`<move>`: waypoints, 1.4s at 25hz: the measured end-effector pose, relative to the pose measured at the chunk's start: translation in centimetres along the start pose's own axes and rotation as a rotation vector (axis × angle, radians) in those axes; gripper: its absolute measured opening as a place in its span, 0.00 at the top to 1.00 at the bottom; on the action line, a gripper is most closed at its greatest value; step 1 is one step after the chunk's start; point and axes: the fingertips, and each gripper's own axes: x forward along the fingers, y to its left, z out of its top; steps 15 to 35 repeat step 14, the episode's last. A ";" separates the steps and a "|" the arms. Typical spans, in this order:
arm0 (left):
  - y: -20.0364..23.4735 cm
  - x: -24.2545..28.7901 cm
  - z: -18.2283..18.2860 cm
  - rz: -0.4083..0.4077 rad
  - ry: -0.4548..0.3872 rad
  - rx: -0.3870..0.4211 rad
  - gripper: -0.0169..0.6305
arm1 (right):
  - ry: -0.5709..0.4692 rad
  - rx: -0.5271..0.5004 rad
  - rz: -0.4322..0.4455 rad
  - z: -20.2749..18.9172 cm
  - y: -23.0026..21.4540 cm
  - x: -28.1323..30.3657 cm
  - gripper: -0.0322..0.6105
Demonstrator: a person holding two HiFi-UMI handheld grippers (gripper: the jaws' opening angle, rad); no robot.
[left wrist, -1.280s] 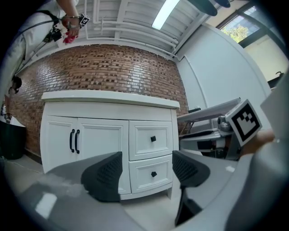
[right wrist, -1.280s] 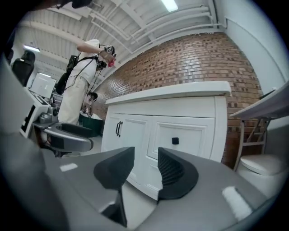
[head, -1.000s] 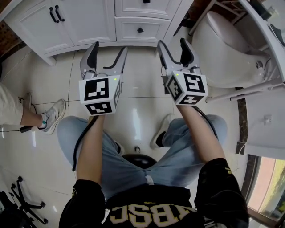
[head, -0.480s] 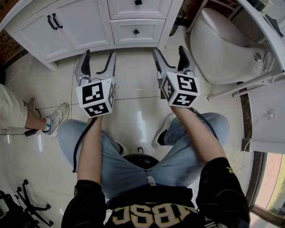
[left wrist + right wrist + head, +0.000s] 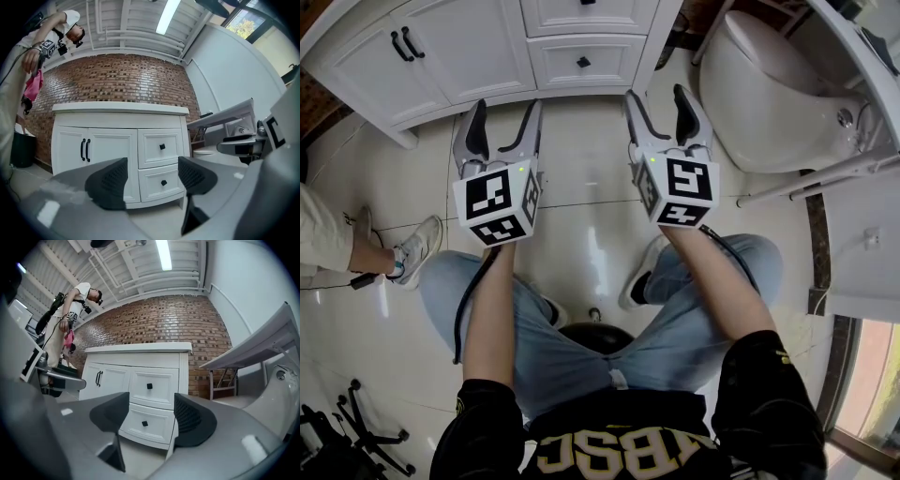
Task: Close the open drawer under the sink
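Note:
The white vanity (image 5: pixel 487 56) under the sink stands at the top of the head view. It has two stacked drawers with black knobs, the upper drawer (image 5: pixel 161 146) and the lower drawer (image 5: pixel 584 62). Both fronts look flush with the cabinet. My left gripper (image 5: pixel 503 117) points level at the vanity from a short way back, open and empty. My right gripper (image 5: pixel 657 97) hovers beside it, its jaws closing with nothing between them. The lower drawer (image 5: pixel 144 423) shows through the gap of the right gripper (image 5: pixel 145 416), and the left gripper (image 5: pixel 152 176) frames both drawers.
Double doors with black handles (image 5: pixel 401 43) fill the vanity's left half. A white toilet (image 5: pixel 769 94) and a white frame (image 5: pixel 853 169) stand to the right. A bystander's sneaker (image 5: pixel 412 246) rests on the glossy tiles at left. Another person (image 5: pixel 47 42) stands by the brick wall.
Both grippers have stayed almost in place before the vanity while the head view tilted a little. The right jaws stand slightly narrower than half a second ago.

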 end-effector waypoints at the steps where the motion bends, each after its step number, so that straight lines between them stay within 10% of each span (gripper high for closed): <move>1: 0.0 0.0 0.0 0.001 0.004 0.003 0.45 | 0.001 0.006 -0.008 -0.1 -0.2 0.0 0.49; 35: -0.4 -0.2 -0.3 -0.004 0.015 0.016 0.45 | 0.065 0.107 -0.035 -1.9 -1.6 0.0 0.52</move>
